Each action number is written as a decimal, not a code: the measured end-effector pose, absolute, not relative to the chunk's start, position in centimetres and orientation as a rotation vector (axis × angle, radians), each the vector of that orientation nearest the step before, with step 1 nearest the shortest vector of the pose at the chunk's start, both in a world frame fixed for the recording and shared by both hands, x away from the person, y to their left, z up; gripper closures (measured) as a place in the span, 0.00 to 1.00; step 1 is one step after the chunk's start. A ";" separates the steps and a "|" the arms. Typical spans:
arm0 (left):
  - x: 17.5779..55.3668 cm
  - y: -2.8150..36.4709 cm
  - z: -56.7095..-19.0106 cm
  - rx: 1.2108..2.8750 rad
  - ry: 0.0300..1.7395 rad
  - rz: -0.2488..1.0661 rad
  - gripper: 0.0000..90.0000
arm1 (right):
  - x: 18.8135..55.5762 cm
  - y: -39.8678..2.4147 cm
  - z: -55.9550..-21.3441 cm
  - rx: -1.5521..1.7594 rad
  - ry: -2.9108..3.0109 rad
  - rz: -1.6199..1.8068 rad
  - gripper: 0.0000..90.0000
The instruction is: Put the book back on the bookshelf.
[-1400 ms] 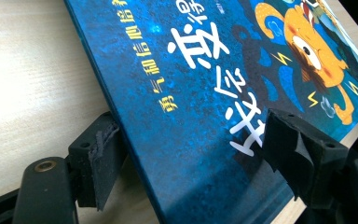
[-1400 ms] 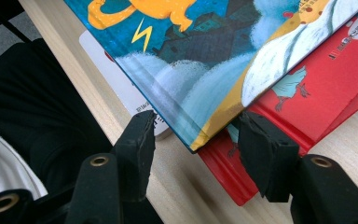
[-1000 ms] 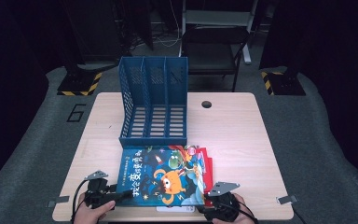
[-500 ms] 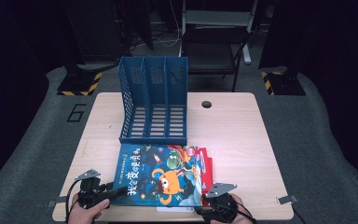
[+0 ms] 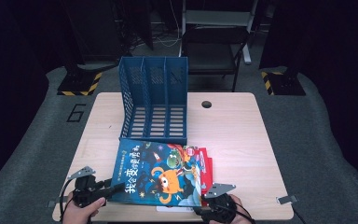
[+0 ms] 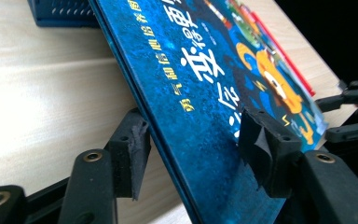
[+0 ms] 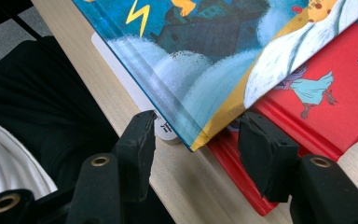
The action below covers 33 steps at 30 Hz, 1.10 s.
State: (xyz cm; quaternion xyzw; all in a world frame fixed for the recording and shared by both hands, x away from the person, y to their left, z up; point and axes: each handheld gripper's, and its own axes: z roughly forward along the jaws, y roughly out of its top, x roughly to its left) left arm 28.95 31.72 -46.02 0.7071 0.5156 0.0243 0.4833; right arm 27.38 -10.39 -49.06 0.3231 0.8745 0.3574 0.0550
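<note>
The left gripper [image 6: 193, 151] has its jaws astride the near left corner of the blue book [image 6: 205, 93]; the jaws have just been closing, with the book's edge between them. One pad [image 6: 268, 149] lies on the cover; the other pad [image 6: 130, 149] sits under the raised edge, and contact there cannot be confirmed. In the high view the left gripper [image 5: 114, 188] meets the blue book [image 5: 161, 172] at that corner, which is tilted up off the table [image 5: 242, 140]. The right gripper [image 7: 196, 149] stands part open around the near right corner of the blue book [image 7: 205, 56], its pads clear of the cover. A red book [image 7: 326, 93] lies directly beneath, projecting past the blue one on the right; a white label [image 7: 135, 93] shows under the near edge. In the high view the right gripper [image 5: 209, 207] sits at the table's near edge. The blue file rack [image 5: 154, 105], three compartments, stands upright just behind the books, touching or nearly touching their far edge. A chair [image 5: 212, 46] stands beyond the table.
</note>
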 end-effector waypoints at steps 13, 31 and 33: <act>29.0 31.6 -44.4 1.699 1.236 0.087 0.55 | 27.4 -10.3 -49.1 1.005 2.650 1.108 0.51; 29.0 31.3 -42.0 1.671 1.210 0.110 0.62 | 27.6 -10.1 -49.2 1.002 2.671 1.128 0.52; 29.0 31.1 -41.6 1.671 1.196 0.119 0.63 | 27.6 -10.1 -49.2 1.003 2.668 1.130 0.52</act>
